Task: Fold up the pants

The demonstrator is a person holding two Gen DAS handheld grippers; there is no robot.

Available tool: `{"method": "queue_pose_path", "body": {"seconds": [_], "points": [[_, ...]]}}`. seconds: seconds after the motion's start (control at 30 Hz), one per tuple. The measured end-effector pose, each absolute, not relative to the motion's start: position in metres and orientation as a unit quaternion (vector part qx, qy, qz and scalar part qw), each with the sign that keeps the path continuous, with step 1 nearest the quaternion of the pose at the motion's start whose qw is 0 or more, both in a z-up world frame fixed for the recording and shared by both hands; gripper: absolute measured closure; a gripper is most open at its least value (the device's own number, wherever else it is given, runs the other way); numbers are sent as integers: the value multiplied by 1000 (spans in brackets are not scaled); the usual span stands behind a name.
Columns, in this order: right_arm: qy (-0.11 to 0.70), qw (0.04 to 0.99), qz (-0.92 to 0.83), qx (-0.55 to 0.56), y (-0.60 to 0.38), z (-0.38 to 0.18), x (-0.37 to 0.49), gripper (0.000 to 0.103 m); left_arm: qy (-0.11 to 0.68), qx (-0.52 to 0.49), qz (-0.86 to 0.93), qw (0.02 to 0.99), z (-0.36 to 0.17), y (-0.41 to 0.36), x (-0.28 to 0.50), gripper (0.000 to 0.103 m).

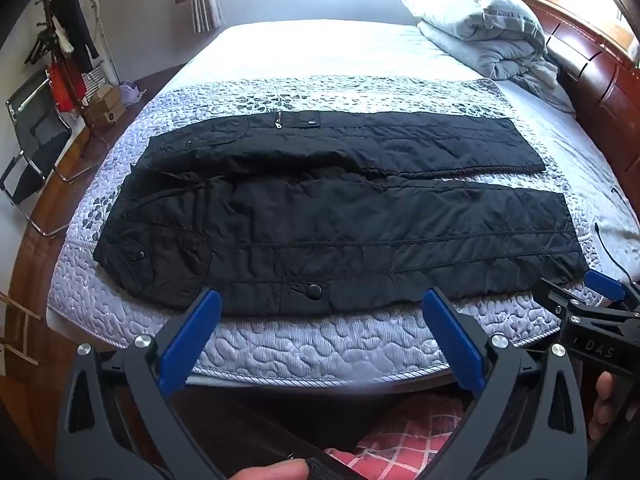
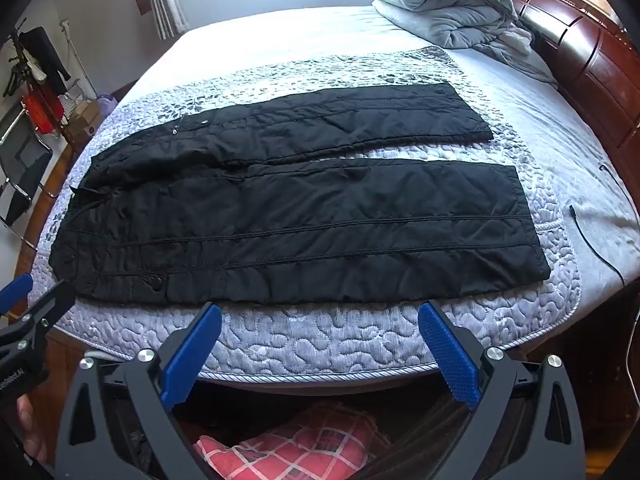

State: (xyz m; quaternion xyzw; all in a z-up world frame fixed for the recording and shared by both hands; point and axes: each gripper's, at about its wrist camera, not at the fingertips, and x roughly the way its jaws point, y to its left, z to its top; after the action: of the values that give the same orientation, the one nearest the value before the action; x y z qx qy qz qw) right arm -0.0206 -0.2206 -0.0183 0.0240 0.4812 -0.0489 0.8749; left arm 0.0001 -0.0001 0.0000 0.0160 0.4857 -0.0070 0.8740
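Black quilted pants (image 1: 320, 208) lie flat across a bed, waistband at the left and both legs stretched to the right with a gap between them. The right wrist view shows the same pants (image 2: 300, 216) spread out. My left gripper (image 1: 322, 304) hovers open over the bed's near edge, just short of the near leg's side seam and its snap button (image 1: 315, 291). My right gripper (image 2: 320, 314) also stands open with nothing between its blue pads, over the quilted cover in front of the near leg. Part of the right gripper (image 1: 592, 296) shows at the right of the left view.
A grey-white quilted cover (image 1: 320, 344) lies under the pants. A folded grey duvet (image 1: 480, 28) sits at the far right by the wooden headboard (image 1: 592, 76). A chair (image 1: 32, 148) and coat rack (image 1: 60, 48) stand left of the bed. A black cable (image 2: 596, 240) lies at the right.
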Motion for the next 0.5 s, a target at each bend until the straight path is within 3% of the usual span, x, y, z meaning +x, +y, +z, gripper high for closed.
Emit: {"method": "queue_pose_path", "body": {"seconds": [0.5], "points": [[474,878,-52,36,-226,-16,-22,4,466,10,-10,885,16,-1,1,3]]}}
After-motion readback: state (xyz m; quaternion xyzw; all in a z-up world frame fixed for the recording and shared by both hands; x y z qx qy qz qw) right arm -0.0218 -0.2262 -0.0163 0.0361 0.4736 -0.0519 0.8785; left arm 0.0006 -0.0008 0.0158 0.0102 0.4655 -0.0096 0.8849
